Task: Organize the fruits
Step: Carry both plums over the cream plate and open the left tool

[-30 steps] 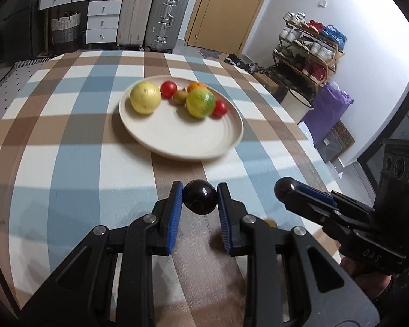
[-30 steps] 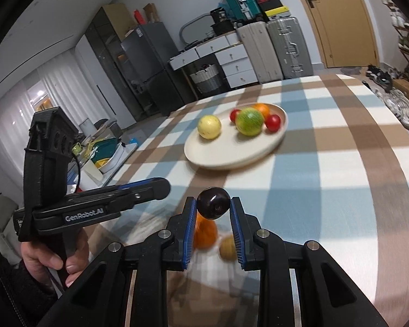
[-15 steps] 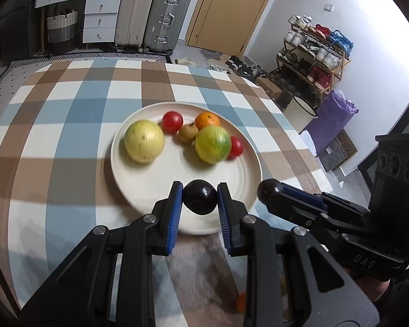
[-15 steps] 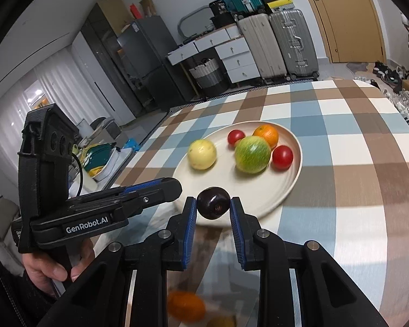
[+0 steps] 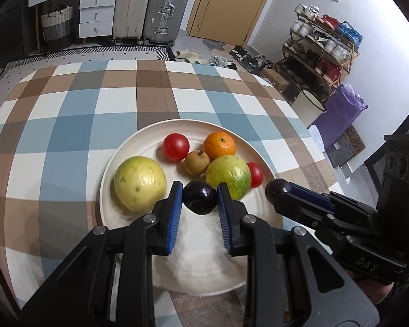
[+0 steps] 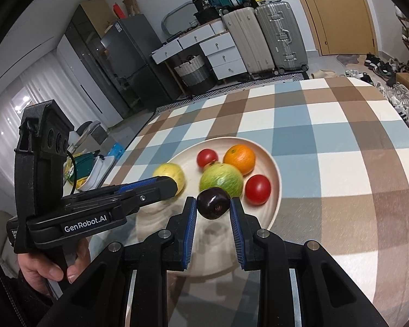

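A table covered with a checked cloth of brown, blue and white squares [image 5: 68, 125] is seen stretching beyond both pairs of jaws. On it a wide, round cream ceramic plate [image 5: 139, 245] is set, lying directly beneath and ahead of the jaws in both wrist views. On the plate, a large pale yellow-green round fruit [image 5: 140, 186] is found just left of the left jaws, and a green fruit streaked with yellow and red [image 5: 229, 175] just beyond and to the right of them. Farther ahead, a round orange [image 5: 219, 144], a red tomato [image 5: 176, 147] and a small brown wrinkled fruit [image 5: 197, 162] are grouped, while a second red tomato [image 5: 255, 174] is partly hidden behind the green fruit. The left gripper [image 5: 200, 200] is held over the near half of the plate, its blue-padded jaws pinching a small dark purple plum [image 5: 200, 196]. The right gripper [image 6: 213, 204] is likewise held over the plate's near edge, its jaws clamped on a second dark purple plum [image 6: 213, 203], with the green fruit just beyond it. A hand [image 6: 51, 267] is seen gripping the left gripper's handle in the right wrist view.
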Tool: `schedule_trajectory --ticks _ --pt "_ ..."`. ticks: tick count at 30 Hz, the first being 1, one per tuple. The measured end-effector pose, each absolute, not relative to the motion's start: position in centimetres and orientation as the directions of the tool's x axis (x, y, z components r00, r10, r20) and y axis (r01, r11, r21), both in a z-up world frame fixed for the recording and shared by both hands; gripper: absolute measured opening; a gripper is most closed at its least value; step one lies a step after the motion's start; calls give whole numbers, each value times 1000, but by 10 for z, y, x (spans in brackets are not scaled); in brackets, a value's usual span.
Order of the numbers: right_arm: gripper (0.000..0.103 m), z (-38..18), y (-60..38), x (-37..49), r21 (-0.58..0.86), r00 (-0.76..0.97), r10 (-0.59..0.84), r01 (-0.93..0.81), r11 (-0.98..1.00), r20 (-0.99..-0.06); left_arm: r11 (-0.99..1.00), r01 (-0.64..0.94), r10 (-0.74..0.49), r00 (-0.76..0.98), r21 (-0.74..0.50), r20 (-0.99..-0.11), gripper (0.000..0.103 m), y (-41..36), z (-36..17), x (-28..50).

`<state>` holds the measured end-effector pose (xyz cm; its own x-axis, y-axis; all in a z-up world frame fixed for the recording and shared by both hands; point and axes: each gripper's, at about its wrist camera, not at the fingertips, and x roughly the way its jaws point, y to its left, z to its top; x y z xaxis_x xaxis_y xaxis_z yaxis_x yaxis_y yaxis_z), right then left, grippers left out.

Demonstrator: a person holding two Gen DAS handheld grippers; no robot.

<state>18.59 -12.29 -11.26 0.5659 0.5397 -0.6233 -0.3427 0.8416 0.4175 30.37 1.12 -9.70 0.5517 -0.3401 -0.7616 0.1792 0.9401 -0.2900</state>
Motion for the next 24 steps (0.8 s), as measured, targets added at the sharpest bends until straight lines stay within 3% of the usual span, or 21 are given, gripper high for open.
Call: schedule_trajectory --ticks 24 --pt "26 -118 -124 191 413 575 527 -329 849 -626 939 186 -345 547 -291 -763 23 9 -110 316"
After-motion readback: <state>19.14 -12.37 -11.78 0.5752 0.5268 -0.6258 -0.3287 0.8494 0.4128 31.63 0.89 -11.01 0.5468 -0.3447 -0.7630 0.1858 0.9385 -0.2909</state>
